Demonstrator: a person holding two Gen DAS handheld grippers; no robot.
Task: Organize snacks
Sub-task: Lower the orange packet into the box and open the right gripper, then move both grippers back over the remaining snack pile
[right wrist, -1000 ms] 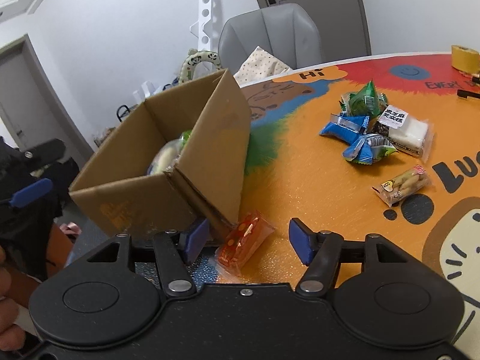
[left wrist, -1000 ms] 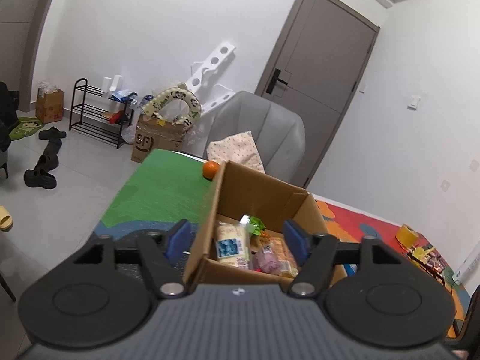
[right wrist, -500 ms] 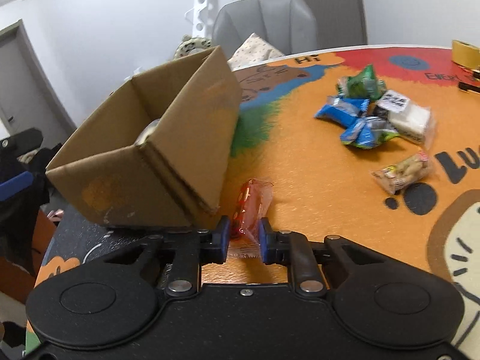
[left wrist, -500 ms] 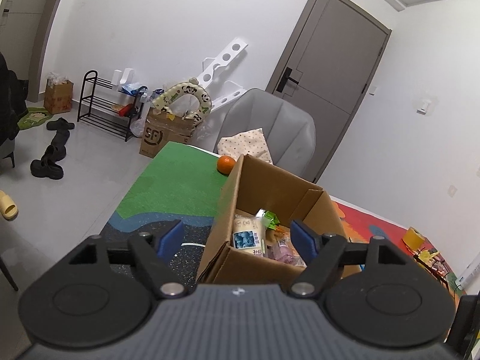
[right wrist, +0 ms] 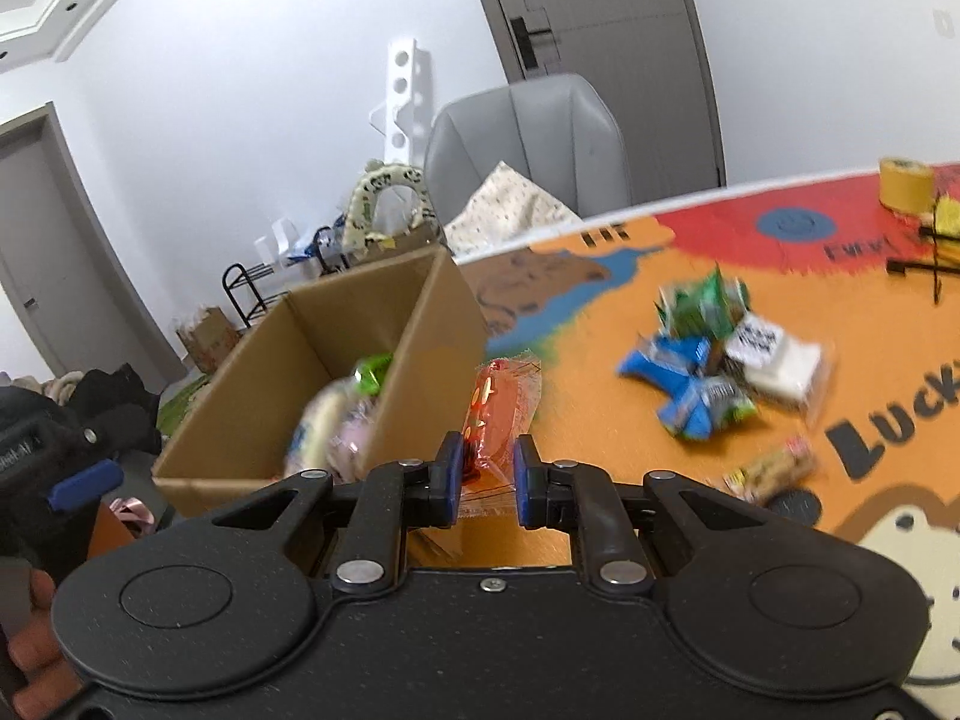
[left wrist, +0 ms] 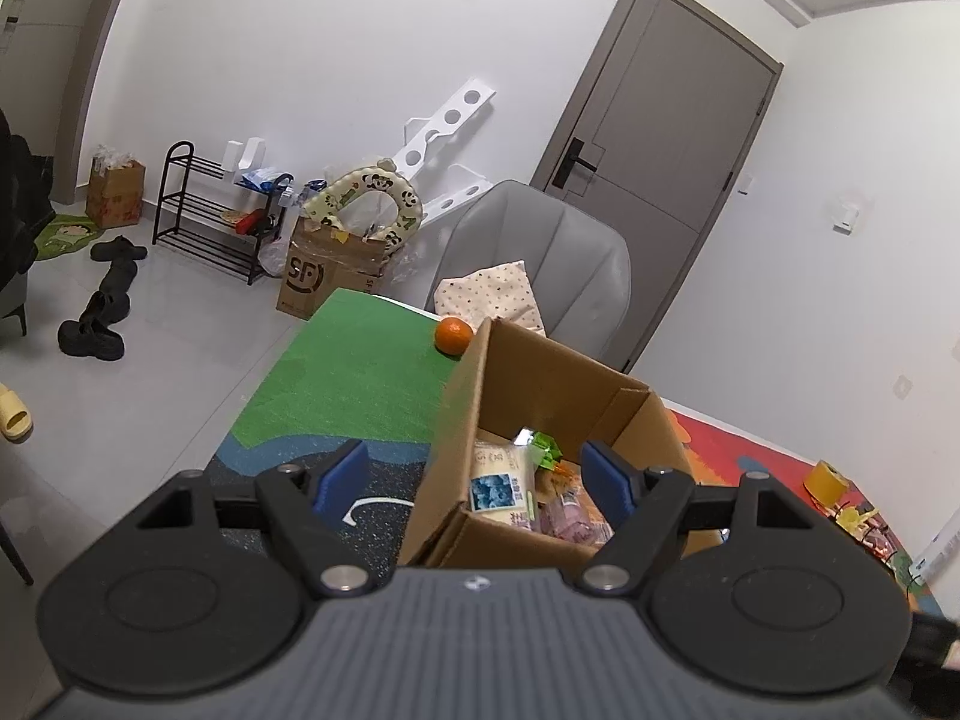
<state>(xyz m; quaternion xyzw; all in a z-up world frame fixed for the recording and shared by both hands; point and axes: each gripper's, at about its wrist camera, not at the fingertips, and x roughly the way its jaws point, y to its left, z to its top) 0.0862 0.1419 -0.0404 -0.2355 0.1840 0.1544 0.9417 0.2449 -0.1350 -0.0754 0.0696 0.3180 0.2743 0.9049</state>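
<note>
The jaws of the right gripper (right wrist: pixel 487 471) were clamped on the near end of an orange snack packet (right wrist: pixel 503 414), which stood up off the table (right wrist: pixel 600 420) just beside the right wall of the cardboard box (right wrist: pixel 384 354). The jaws of the left gripper (left wrist: pixel 474 477) stood wide apart and held nothing, straddling the near left corner of the box, with snack packs (left wrist: pixel 501 483) lying inside it. Farther out on the table, to the right, lay a loose pile of blue, green and white packets (right wrist: pixel 720 354), blurred in the right wrist view. Beyond the box sat an orange fruit (left wrist: pixel 453 336), then a grey chair (left wrist: pixel 540 258).
</note>
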